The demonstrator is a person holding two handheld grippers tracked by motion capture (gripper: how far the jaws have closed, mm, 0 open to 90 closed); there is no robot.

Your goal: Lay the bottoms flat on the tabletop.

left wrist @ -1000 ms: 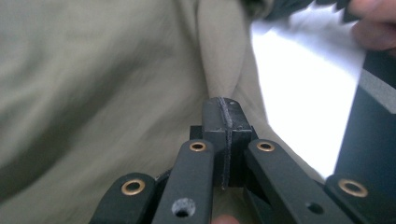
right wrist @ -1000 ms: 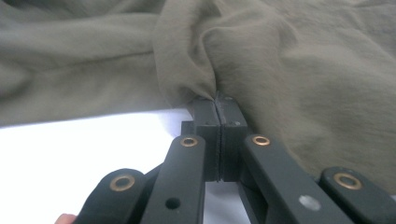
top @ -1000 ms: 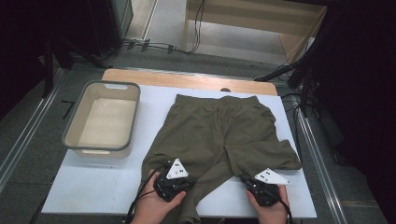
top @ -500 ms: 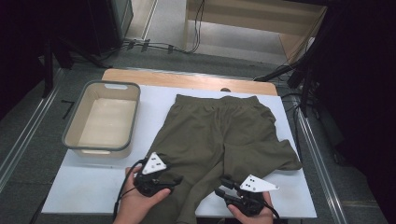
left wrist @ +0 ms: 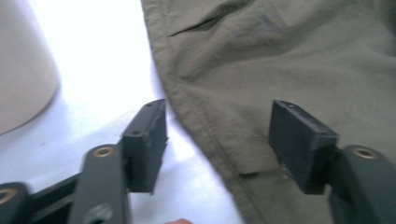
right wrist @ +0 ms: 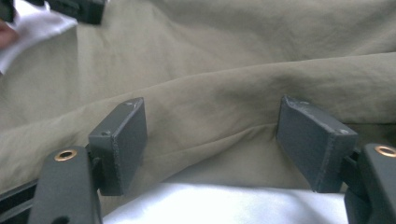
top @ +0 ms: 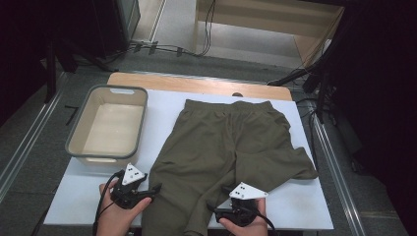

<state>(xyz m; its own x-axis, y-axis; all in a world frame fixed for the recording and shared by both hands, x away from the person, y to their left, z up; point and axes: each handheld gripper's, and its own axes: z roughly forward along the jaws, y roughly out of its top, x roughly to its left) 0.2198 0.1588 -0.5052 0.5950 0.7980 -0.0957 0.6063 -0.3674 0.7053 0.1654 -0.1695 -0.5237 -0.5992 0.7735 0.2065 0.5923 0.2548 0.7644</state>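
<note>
Olive trousers [top: 231, 147] lie spread flat on the white worktop [top: 162, 105], waistband at the far edge, legs running toward the person. Left hand-held gripper [top: 156, 189] sits at the near left, just beside the outer seam of the left trouser leg; in the left gripper view [left wrist: 217, 140] its jaws stand apart, having just been opening, with the leg's seam edge lying between them but the pads not pressing on it. Right hand-held gripper [top: 212, 210] sits at the near edge by the right trouser leg; in the right gripper view [right wrist: 210, 140] its jaws have just been opening and stand apart over a fold of cloth without clamping it. Grey-rimmed tub [top: 81, 145] stands on the worktop to the left, well apart from the trousers.
</note>
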